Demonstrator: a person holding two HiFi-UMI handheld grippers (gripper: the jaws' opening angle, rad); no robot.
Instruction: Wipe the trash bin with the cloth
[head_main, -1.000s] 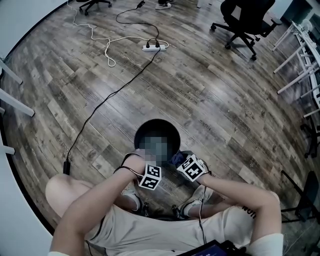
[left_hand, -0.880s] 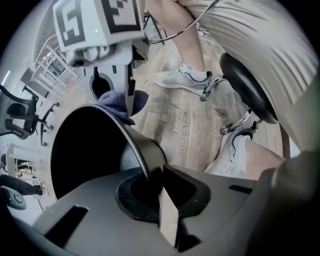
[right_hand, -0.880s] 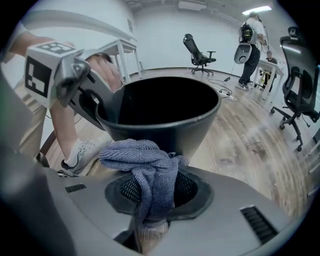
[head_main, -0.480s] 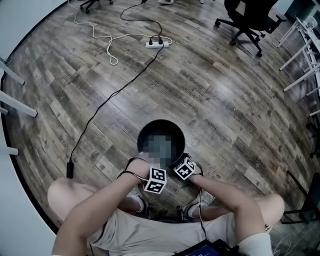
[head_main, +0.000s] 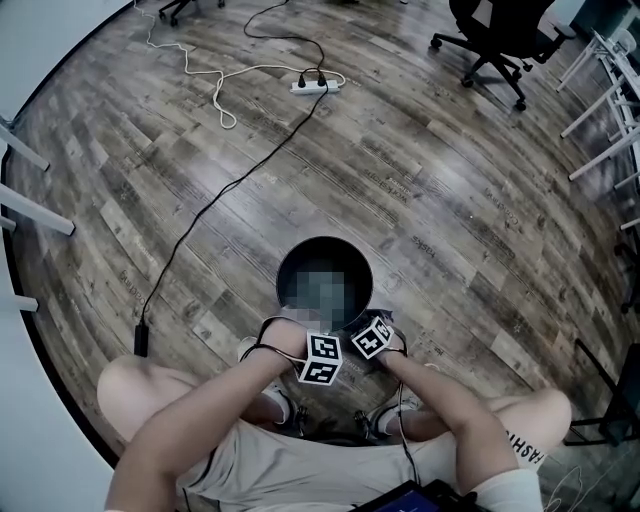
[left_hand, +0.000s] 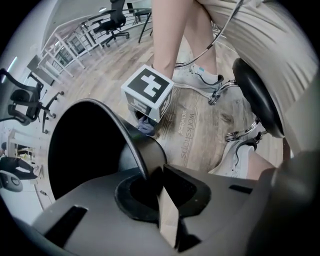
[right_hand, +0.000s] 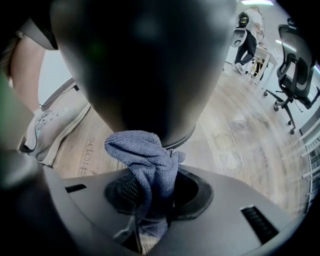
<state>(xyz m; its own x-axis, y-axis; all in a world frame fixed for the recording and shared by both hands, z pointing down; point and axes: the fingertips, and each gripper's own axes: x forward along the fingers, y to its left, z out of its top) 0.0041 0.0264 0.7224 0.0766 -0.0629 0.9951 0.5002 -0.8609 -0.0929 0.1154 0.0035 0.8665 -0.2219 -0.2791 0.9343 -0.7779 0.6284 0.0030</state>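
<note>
Right gripper (head_main: 370, 341) sinking lower beside trash bin (head_main: 288, 262) since earlier, jaws clamping blue cloth (right_hand: 147, 165) touching bin's outer wall; left gripper (left_hand: 161, 197) jaws pinching bin rim.

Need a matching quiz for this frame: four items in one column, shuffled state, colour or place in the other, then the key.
1 left gripper
2 right gripper
3 trash bin
4 power strip

A white, near the head view's top edge
B shut on the cloth
C black, round, open at the top
D shut on the bin's rim

Pairs: 1-D, 2-B, 3-C, 4-A
</note>
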